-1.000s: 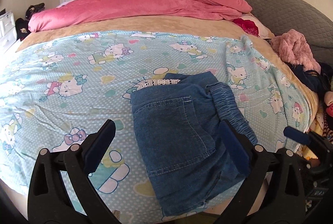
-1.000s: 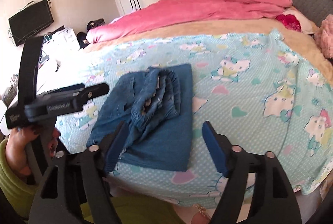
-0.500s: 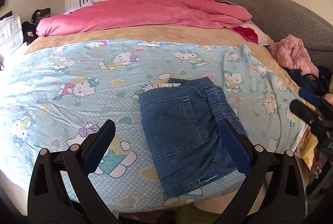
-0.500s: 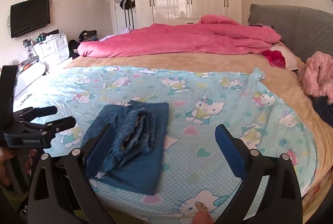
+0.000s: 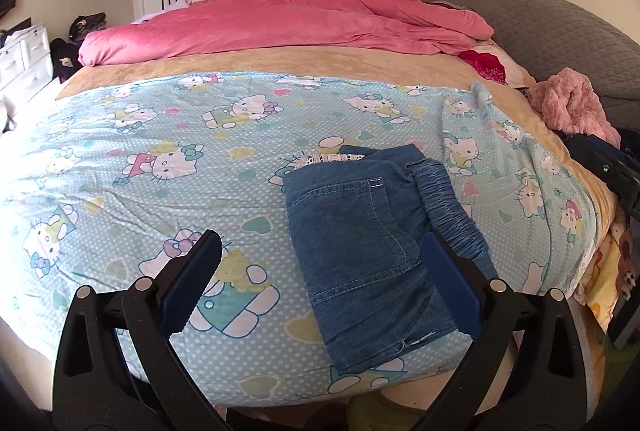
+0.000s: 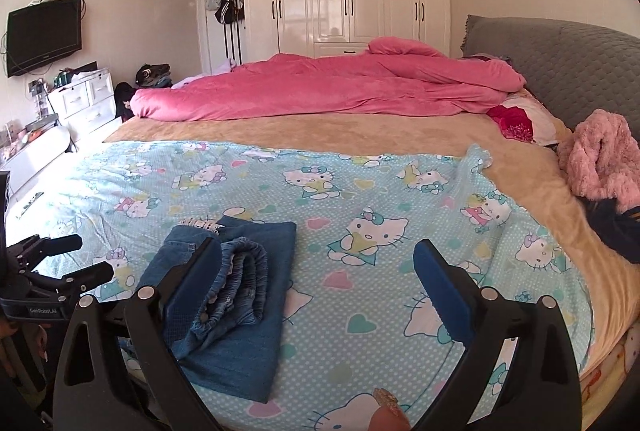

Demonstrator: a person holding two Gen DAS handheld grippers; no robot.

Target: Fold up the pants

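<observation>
The blue denim pants (image 5: 360, 243) lie folded into a compact rectangle on the Hello Kitty sheet (image 5: 160, 167), near the bed's front edge, with the gathered waistband on the right side. My left gripper (image 5: 320, 247) hovers open in front of them, holding nothing. In the right wrist view the pants (image 6: 276, 251) sit low and left, waistband folds stacked on top. My right gripper (image 6: 318, 249) is wide open and empty, just right of the pants. The left gripper (image 6: 52, 267) shows at that view's left edge, and the right gripper (image 5: 612, 171) at the left view's right edge.
A pink duvet (image 6: 328, 87) is bunched along the far side of the bed, over a beige blanket (image 6: 304, 131). A fluffy pink garment (image 6: 604, 155) and dark clothes (image 6: 616, 227) lie at the right edge by the grey headboard (image 6: 560, 59). White drawers (image 6: 80, 103) stand left.
Both grippers have drawn back and up from the pants, which now look smaller and lie alone. The right gripper's jaws have spread wider and its view has tipped up toward the room.
</observation>
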